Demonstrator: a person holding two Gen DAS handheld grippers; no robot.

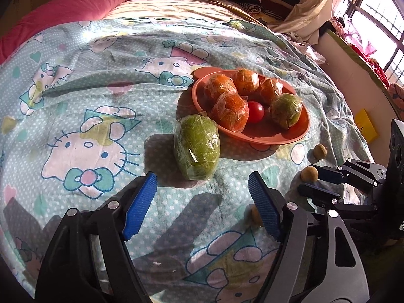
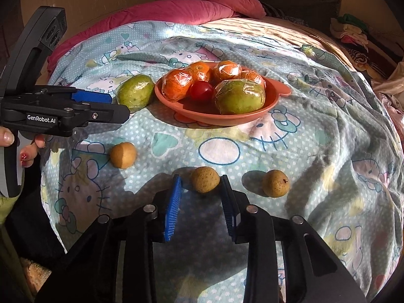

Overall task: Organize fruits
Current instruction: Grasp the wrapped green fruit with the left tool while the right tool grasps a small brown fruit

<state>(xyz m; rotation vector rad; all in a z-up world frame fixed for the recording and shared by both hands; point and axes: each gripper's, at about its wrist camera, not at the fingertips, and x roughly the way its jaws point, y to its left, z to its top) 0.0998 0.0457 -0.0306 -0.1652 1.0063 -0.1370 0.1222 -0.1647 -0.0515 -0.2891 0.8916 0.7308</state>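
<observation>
Bed cover (image 2: pixel 328 131), pale blue with cartoon-cat print, lay rumpled across the bed; a pink quilt (image 2: pixel 176 10) was bunched at the far end.

Orange plate (image 2: pixel 252 116) sat on the cover, near centre. It held 4 plastic-wrapped orange fruits (image 2: pixel 176 85), 1 wrapped green fruit (image 2: pixel 240 97) and 1 small red tomato (image 2: pixel 200 90) in among them.

A 2nd wrapped green fruit (image 1: pixel 197 146) lay on the cover just beside the plate's rim, outside it.

Left gripper (image 1: pixel 202 202) pointed down at the cover short of that green fruit. Its blue pads (image 1: pixel 140 207) stood well apart, with only cloth between them; nothing held. A hand (image 2: pixel 15 144) with painted nails was on its handle.

Right gripper (image 2: pixel 200 207) was lower on the cover among 3 small brown round fruits. The middle brown fruit (image 2: pixel 205 179) sat between the fingertips, the pads close on both sides; from the right wrist view, whether they pressed it could not be settled, though the jaws were drawn in to about its width.

1 brown fruit (image 2: pixel 123 155) lay to the left of it, another (image 2: pixel 275 183) to the right, both apart from the gripper.
</observation>
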